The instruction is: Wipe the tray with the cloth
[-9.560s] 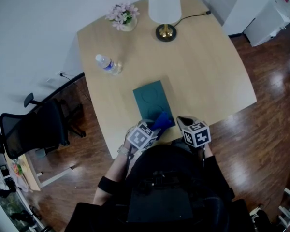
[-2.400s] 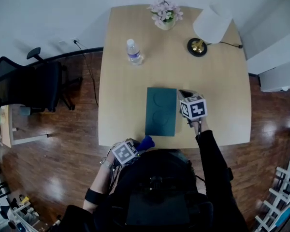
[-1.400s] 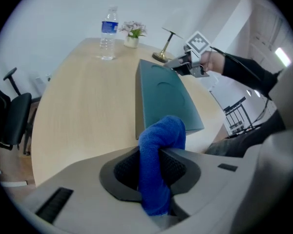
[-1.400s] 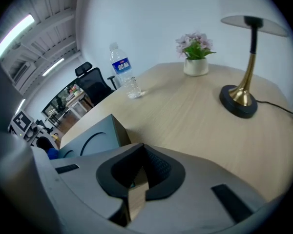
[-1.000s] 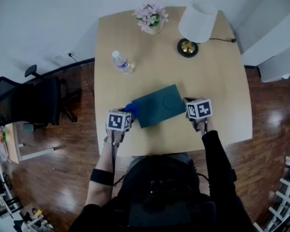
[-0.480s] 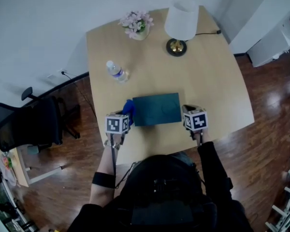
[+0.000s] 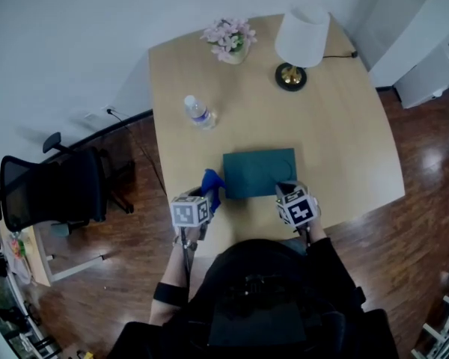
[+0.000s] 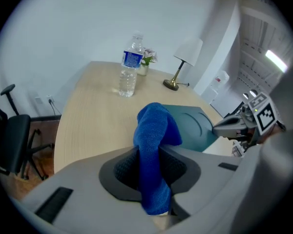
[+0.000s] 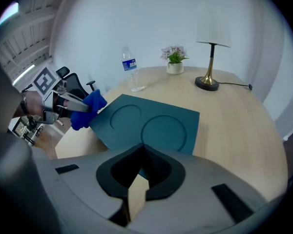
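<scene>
The dark teal tray (image 7: 258,172) with two round recesses lies flat near the table's front edge, and it also fills the middle of the right gripper view (image 9: 151,123). My right gripper (image 9: 144,150) is shut on its near right corner (image 7: 286,191). A blue cloth (image 8: 154,140) hangs pinched between the jaws of my left gripper (image 8: 154,155). In the head view the cloth (image 7: 211,182) and the left gripper (image 7: 207,194) hover just off the tray's left end, beside it and not on it.
A water bottle (image 7: 199,113) stands at the table's left. A flower pot (image 7: 229,39) and a lamp (image 7: 299,43) with its cord are at the far side. A black office chair (image 7: 52,193) stands left of the table (image 7: 344,126), on a wooden floor.
The tray has swung from a slant to square with the table's front edge, the right gripper staying at its right end. The left gripper with the cloth stays at its left end.
</scene>
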Motion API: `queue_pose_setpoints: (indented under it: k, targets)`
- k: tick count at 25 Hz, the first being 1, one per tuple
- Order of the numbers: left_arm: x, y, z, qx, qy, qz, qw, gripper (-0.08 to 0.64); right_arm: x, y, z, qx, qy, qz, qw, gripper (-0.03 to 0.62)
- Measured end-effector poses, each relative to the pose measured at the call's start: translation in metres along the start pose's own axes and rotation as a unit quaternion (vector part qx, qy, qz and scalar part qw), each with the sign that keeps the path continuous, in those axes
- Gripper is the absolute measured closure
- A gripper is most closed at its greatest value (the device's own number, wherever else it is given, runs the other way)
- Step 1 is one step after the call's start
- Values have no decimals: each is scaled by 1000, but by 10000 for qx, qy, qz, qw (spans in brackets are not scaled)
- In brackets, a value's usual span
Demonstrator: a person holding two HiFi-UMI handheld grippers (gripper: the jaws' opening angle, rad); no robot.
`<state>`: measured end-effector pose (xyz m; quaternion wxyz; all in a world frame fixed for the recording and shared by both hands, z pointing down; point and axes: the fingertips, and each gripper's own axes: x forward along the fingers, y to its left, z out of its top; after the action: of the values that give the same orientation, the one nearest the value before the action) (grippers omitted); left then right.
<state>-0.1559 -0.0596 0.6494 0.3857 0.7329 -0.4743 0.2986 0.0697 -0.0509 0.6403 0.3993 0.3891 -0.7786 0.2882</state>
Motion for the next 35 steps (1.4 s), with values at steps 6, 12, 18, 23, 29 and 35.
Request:
queue_pose_setpoints:
  k: [6,12,18,23,29,35]
  targets:
    - [59,26,62,771,268,218,9964,465,3,4,5,15,84,50,10000,584]
    - [75,1,47,1402,872,-442,9853,465,3,1,2,270,55,118,9996,584]
    - [54,-24,1,1562,1130,-894,9771,466,1,-2,1,263,18,198,9995,584]
    - [33,-36,-34,1649,1236,-1125,9720,466,3,-2,0,290,-22,140,9995,584]
    - [4,-62,-79,1789,1381,-1495,9626,466,5,-2,0,299,-45,112,9995,584]
    - [-21,-81,-114,1767,1517,-1772,9562,466,5,2,2,342,-73,161,9993,584]
